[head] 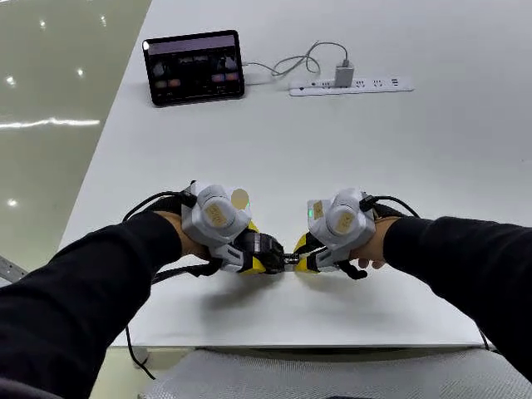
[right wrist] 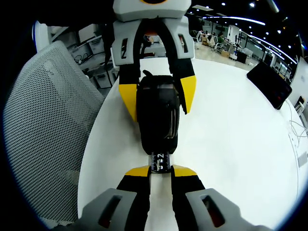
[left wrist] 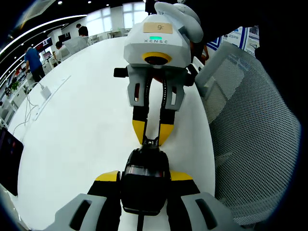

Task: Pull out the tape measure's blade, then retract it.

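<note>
Left gripper: your left gripper (left wrist: 144, 176) has its jaws clamped on the two sides of the tape measure (left wrist: 144, 188). The yellow tips press on the black case and stand as wide apart as the case.
Right gripper: your right gripper (right wrist: 160, 171) is narrowed almost fully onto the blade (right wrist: 159, 162), with one yellow tip on each side of it.
Tape measure: it sits straight ahead of your right gripper, its mouth facing those tips and its rear held in your left gripper. You cannot tell whether the case touches the bench (head: 391, 166).
Blade: a short printed stretch is out of the case, running from the mouth to your right gripper's tips. A "2" can be read on it.
Grippers together: in the head view they face each other tip to tip, near one another, over the near edge of the bench.
Beyond the grippers: a tablet (head: 194, 66) and a power strip (head: 351, 85) lie well apart from them at the far side.
Beside the grippers: a mesh chair (right wrist: 43, 125) stands off the bench edge.
</note>
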### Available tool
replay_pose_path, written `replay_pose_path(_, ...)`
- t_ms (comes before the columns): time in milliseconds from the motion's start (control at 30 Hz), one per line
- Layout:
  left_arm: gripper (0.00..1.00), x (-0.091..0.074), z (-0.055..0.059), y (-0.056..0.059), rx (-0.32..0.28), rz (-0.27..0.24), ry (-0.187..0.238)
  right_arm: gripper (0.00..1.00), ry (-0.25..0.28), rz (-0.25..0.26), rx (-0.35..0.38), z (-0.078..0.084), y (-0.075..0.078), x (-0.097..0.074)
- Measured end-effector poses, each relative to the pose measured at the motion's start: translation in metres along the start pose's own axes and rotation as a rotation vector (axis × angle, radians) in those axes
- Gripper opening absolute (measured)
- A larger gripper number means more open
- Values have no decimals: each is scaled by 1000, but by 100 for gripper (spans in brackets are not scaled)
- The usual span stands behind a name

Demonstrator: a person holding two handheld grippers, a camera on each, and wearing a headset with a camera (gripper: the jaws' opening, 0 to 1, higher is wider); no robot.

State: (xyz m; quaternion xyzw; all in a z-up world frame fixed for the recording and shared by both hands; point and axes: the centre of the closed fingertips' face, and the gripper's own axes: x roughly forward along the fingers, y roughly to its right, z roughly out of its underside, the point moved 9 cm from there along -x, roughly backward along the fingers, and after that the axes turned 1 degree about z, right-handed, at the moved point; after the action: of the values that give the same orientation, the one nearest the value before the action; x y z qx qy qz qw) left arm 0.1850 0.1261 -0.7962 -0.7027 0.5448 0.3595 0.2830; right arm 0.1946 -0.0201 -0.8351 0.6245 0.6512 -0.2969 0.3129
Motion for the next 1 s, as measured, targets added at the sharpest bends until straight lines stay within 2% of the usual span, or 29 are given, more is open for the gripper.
replay_pose_path(167, 32, 0, 0, 0, -5, -3, 4, 13, -16, 22, 2, -1, -2, 3)
replay_pose_path(233, 32, 0, 0, 0, -7, -2, 7, 15, -4, 32, 2, -4, -1, 4)
replay_pose_path(300, 32, 0, 0, 0, -10, -3, 10, 13, 21, 26, 2, -9, -1, 6)
replay_pose_path(433, 32, 0, 0, 0, -10, -5, 10, 12, 6, 28, -10, -9, -1, 12)
replay_pose_path(467, 32, 1, 0, 0, -10, -6, 10, 12, 12, 19, 27, -8, 1, 12)
replay_pose_path(667, 32, 0, 1, 0, -11, 2, 12, 12, -5, 34, 66, -9, 0, 12)
replay_pose_path(833, 32, 1, 0, -1, -9, 4, 7, 10, 2, 23, 29, -8, 2, 13)
replay_pose_path(1000, 32, 0, -1, 0, -12, 6, 4, 10, -6, 7, 46, -8, 4, 12)
